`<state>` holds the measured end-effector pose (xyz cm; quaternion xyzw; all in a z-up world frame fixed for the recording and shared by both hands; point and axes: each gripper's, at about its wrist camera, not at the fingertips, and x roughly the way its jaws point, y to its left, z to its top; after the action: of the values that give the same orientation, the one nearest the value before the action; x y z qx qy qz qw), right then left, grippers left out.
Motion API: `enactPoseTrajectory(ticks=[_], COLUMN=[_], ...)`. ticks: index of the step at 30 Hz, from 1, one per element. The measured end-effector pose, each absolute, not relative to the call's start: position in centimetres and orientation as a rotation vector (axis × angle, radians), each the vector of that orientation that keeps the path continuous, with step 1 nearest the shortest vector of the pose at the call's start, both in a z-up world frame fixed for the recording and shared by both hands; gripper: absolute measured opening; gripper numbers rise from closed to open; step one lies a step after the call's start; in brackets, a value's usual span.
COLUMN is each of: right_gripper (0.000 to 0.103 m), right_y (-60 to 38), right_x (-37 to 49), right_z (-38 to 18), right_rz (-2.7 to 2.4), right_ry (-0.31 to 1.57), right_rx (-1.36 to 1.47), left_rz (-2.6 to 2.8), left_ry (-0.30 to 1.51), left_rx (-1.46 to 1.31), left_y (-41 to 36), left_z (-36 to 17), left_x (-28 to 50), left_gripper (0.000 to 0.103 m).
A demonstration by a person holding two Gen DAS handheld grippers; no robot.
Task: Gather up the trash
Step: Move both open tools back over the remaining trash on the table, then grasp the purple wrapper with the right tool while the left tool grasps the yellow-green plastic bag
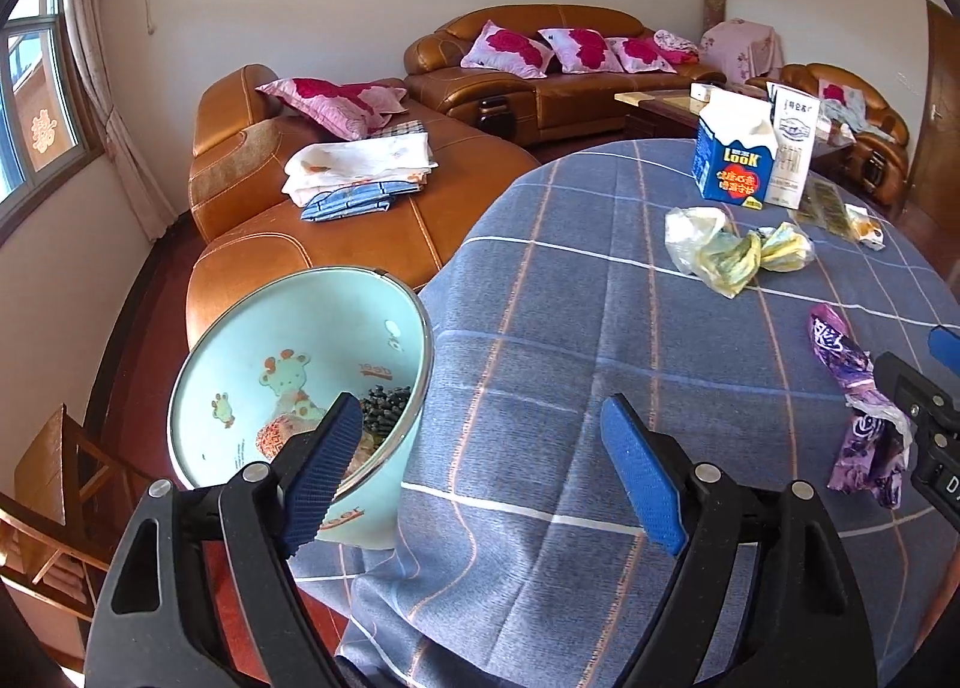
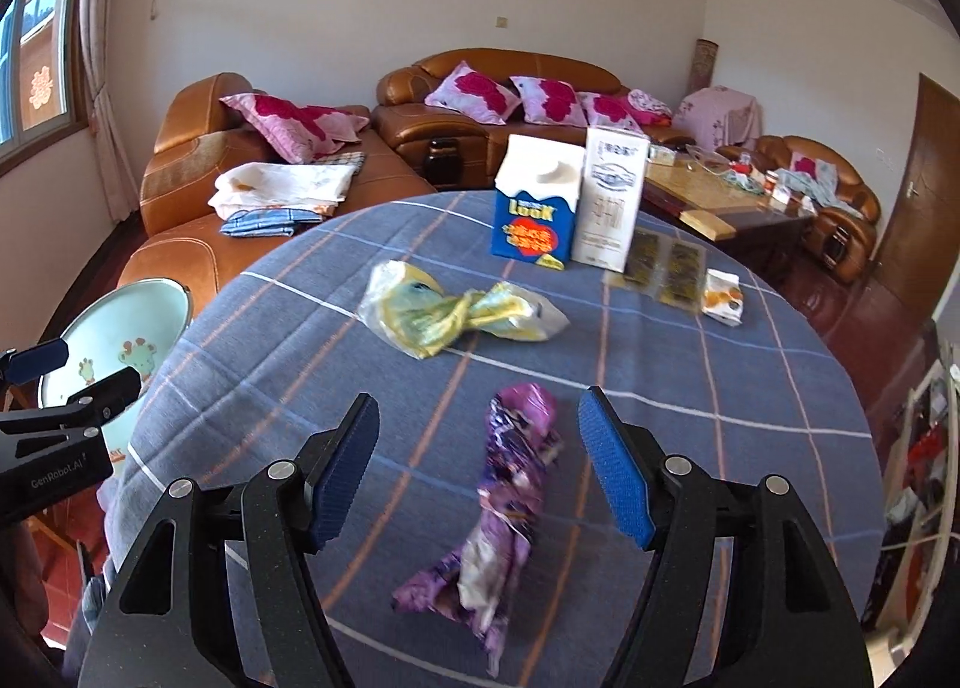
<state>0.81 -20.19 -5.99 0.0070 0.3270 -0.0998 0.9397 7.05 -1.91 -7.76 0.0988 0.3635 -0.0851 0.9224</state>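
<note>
Right tongs (image 2: 480, 466) wide open, straddling purple wrapper (image 2: 504, 514) on bench (image 2: 750, 388) (untouched); left tongs (image 1: 480, 466) wide open, empty.

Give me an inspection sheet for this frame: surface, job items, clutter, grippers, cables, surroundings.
Surface: round table under a blue plaid cloth.
Job's things: purple wrapper lies between the right gripper's open fingers; yellow-green wrapper mid-table; small white-orange packet and clear dark-printed sachets farther back; mint bin, off the table edge, already holds scraps.
Clutter: blue LOOK carton and white carton, upright, side by side.
Grippers: left gripper open, empty, over the table edge by the bin.
Cables: nothing seen.
Surroundings: brown leather sofas, floral pillows, folded cloths, coffee table.
</note>
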Motion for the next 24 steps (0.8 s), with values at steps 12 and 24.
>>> enactPoseTrajectory(ticks=[12,24], right_gripper=[0.069,0.017], right_y=[-22.6,-25.6], right_x=[-1.4,-0.8], right_z=[-8.6,-8.9], right_rz=[-0.181,-0.190], right_ry=[0.783,0.824], right_rx=[0.155,0.168], left_rz=[-0.237,-0.307], left_ry=[0.739,0.679], left_rx=[0.268,0.344], left_y=[-4.4,-12.0], left_z=[-7.8,-6.0], left_x=[6.3,12.6], left_gripper=[0.081,0.084])
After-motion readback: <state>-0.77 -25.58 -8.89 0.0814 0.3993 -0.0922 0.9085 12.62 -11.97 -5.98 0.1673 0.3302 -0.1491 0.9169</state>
